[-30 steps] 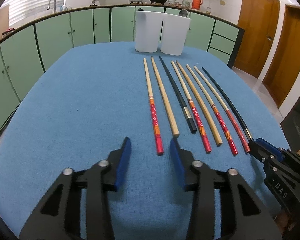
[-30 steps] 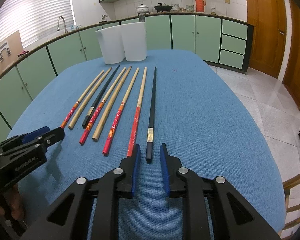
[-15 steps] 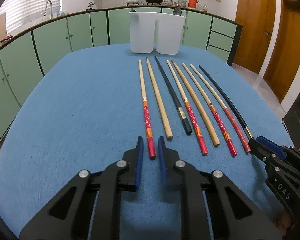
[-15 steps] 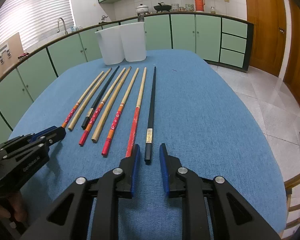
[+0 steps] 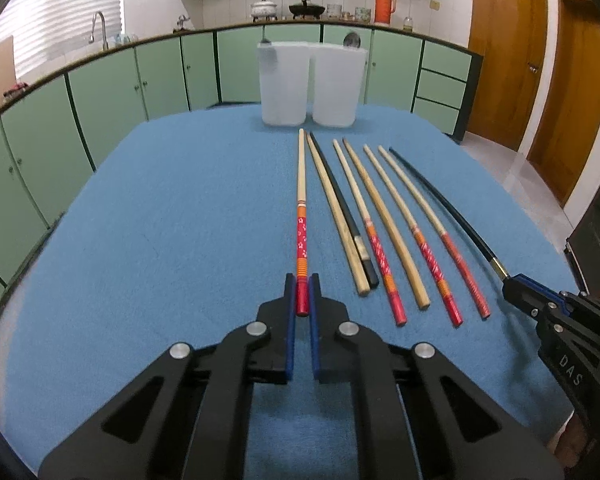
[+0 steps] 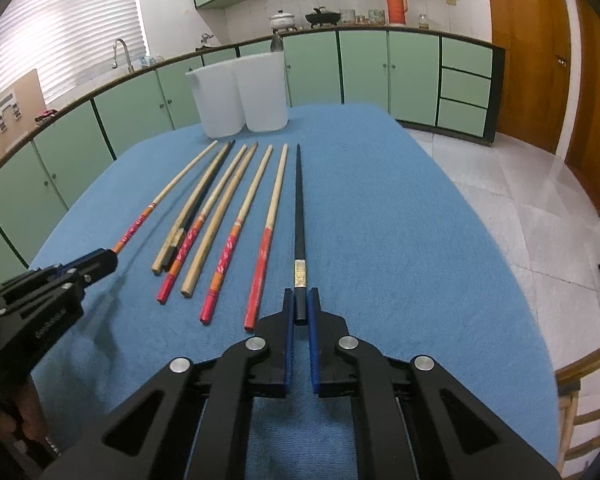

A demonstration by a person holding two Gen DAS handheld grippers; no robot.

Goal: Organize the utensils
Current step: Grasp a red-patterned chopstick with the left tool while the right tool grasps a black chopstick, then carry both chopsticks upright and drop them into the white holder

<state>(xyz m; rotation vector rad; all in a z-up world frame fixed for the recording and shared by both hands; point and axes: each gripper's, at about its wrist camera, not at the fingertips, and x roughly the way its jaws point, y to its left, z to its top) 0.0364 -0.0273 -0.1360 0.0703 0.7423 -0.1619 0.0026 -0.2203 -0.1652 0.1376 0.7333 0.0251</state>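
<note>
Several chopsticks lie side by side on the blue table [image 5: 160, 240]. My left gripper [image 5: 302, 280] is shut on the red end of the leftmost red-and-bamboo chopstick [image 5: 301, 216]. My right gripper [image 6: 300, 294] is shut on the near end of the rightmost black chopstick [image 6: 299, 208]. Each gripper shows in the other's view: the right gripper [image 5: 512, 286] and the left gripper [image 6: 104, 258]. Two white containers [image 5: 286, 84] [image 5: 336, 84] stand at the table's far end, past the chopstick tips.
Between the two held sticks lie plain bamboo sticks [image 5: 384, 224], another black one [image 5: 346, 212] and red-ended ones [image 5: 432, 252]. Green cabinets [image 5: 100, 100] ring the room. Wooden doors [image 5: 504, 52] stand at the right. A chair [image 6: 588, 384] is at the table's right edge.
My left gripper has closed from wide open and moved forward onto the red end of the leftmost chopstick. My right gripper has slid forward and closed on the black chopstick's end.
</note>
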